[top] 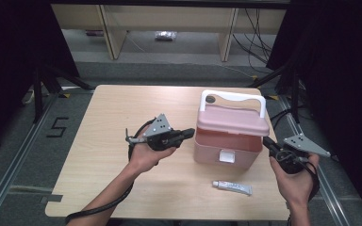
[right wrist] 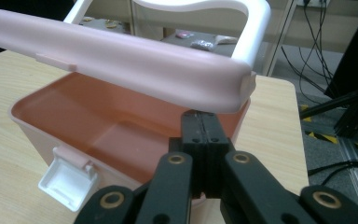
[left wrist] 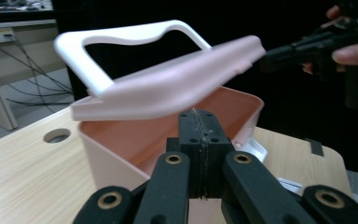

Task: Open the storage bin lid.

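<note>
A pink storage box stands right of the table's middle with its white front latch hanging open. Its pink lid, which carries a white handle, is raised a little and tilted above the empty inside. My left gripper is shut with nothing between its jaws, and its tip sits just under the lid's left edge. At the box's right side my right gripper is also shut and empty, its tip under the lid's right corner.
A small white tube lies on the wooden table in front of the box. A round hole is cut in the tabletop behind the box. Black stands flank the table, and pale furniture and cables stand on the floor beyond it.
</note>
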`<state>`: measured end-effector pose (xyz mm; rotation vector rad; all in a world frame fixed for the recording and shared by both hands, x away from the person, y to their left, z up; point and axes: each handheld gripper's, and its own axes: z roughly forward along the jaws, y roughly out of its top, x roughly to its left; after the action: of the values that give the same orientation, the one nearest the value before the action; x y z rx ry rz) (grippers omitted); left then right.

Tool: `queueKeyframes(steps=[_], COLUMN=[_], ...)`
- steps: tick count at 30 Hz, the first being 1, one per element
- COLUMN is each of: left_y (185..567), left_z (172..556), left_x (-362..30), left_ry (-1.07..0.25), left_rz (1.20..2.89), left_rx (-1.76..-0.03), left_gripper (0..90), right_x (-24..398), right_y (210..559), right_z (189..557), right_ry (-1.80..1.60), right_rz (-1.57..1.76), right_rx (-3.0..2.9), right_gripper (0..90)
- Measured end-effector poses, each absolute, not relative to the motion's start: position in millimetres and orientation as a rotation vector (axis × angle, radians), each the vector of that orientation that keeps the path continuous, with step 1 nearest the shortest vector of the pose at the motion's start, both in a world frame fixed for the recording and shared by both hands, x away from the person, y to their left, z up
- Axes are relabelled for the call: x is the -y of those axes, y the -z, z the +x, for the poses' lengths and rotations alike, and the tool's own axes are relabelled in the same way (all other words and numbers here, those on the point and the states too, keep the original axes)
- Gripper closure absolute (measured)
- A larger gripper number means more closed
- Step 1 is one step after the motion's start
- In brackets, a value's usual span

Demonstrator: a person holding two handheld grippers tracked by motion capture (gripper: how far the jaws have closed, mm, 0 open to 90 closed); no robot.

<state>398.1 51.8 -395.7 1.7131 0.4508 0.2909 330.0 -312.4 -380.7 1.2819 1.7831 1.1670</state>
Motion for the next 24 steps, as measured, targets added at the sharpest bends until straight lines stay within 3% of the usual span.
queueKeyframes(steps=[24], left_y=[429.0], left_z=[384.1], left_x=[-9.6], left_ry=[-0.266], left_rz=[1.745], left_rx=[-0.296], left_gripper=[87.8], right_x=[308.0], right_y=[363.3], right_z=[342.1], right_ry=[-1.175], right_rz=[1.259], right_rx=[-1.763], right_gripper=[90.0])
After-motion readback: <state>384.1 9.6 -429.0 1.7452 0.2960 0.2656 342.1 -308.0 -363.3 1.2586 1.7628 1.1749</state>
